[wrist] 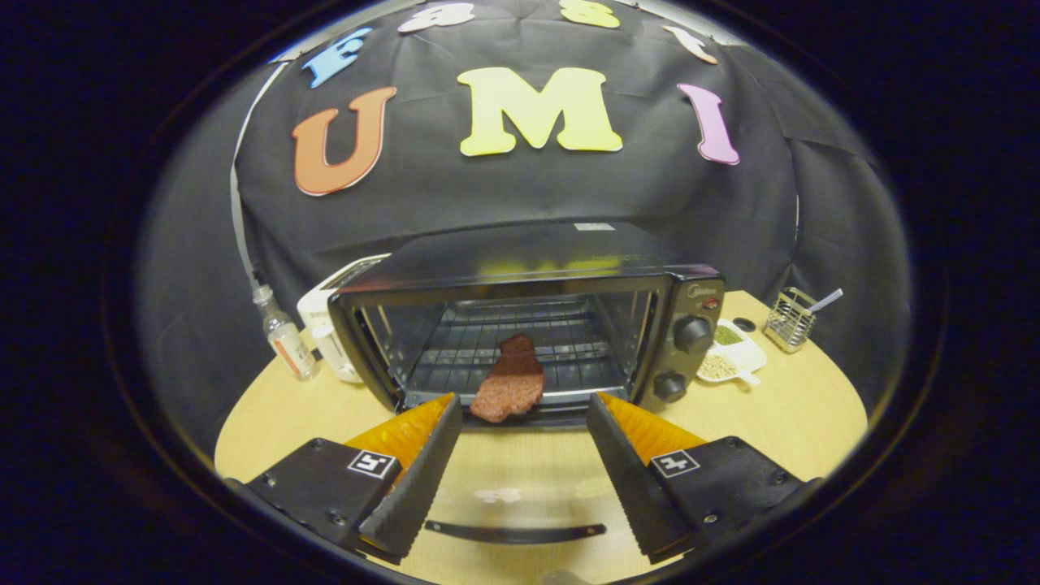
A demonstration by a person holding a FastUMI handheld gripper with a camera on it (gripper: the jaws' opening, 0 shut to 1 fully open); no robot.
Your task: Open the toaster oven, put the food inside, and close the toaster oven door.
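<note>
Holding: your gripper (524,443) grips nothing; its two fingers (418,475) stand wide apart over the lowered door.
Gripper: open, tips just short of the oven mouth, one on each side of the food.
Oven (528,317): you see it straight ahead on the counter (804,398), black, its front open and the cavity in plain sight.
Door (520,496): folded down flat toward you, lying under and between your fingers; its glass reflects the counter and the dark curved handle (514,532) sits at the near edge.
Food (510,379): a reddish-brown slab on the oven's wire rack (455,345), its near end hanging over the front lip of the rack, just beyond your fingertips and between them, touching neither.
Knobs (692,334): two black dials, one above the other, on the oven's right panel.
Left of oven: a clear bottle (283,333) with an orange label, and a white appliance (329,321) just beside it, partly hidden behind the oven.
Right of oven: a white dish (735,353) holding small grains, close to the panel; farther right, a wire holder (790,318) with a white utensil leaning out.
</note>
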